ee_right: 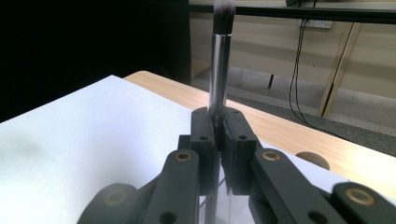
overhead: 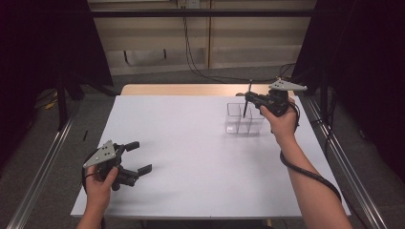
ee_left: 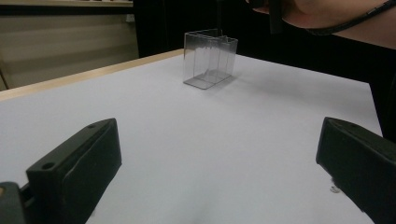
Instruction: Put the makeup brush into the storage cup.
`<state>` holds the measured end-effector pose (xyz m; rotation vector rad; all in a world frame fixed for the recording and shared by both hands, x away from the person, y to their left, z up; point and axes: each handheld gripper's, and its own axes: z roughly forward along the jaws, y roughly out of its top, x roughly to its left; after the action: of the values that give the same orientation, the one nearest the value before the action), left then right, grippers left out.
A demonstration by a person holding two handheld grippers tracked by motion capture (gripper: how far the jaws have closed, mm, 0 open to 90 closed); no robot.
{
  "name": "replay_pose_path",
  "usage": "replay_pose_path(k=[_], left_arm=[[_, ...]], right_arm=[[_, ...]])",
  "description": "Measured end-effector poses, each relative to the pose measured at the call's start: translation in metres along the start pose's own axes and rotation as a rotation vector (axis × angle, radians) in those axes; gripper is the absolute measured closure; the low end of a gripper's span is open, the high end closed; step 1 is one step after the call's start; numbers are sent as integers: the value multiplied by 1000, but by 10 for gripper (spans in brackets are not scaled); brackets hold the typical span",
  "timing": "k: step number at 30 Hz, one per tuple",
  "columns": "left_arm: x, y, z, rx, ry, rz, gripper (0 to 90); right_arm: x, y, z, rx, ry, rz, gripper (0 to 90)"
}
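At centre of the high view: desk (overhead: 191, 162), white sheet over a pale wooden top, wood edge exposed along the far side. Surround: grey floor, dark curtains at 9 and 3 o'clock, beige wall panels with hanging black cables at 12 o'clock, metal rails along both flanks.

Item 1. Clear box (overhead: 244, 118), transparent plastic with inner dividers, standing upright on the desk at roughly 2 o'clock from centre.

Item 2. Right gripper (overhead: 249, 99), held in the right hand (overhead: 282, 121) directly above the clear box, forearm entering from 5 o'clock, cable looped round the wrist. Jaws clenched on the brush.

Item 3. Brush (ee_right: 219, 65), makeup type, silvery ferrule, pale-tipped bristles. Long axis near vertical, slightly tilted; bristles point up toward 12 o'clock, handle points down into the clear box. Whether the handle end touches the box floor cannot be told.

Item 4. Left gripper (overhead: 142, 156), held in the left hand (overhead: 100, 183) near the desk's 8 o'clock corner, low over the surface, jaws spread wide and grasping nothing, aimed toward the clear box, well apart from it.
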<state>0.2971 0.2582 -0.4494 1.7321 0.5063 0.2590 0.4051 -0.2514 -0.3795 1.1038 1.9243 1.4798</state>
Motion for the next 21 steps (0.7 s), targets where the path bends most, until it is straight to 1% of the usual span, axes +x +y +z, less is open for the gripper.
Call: replay_pose_path(k=[2,21], left_arm=[[0,0,0,-1,-1,5,0],[0,0,1,1,-3,1,0]], right_arm=[[1,-1,1,6,-1,-1,841],[0,-7,1,11,-2,3,840]])
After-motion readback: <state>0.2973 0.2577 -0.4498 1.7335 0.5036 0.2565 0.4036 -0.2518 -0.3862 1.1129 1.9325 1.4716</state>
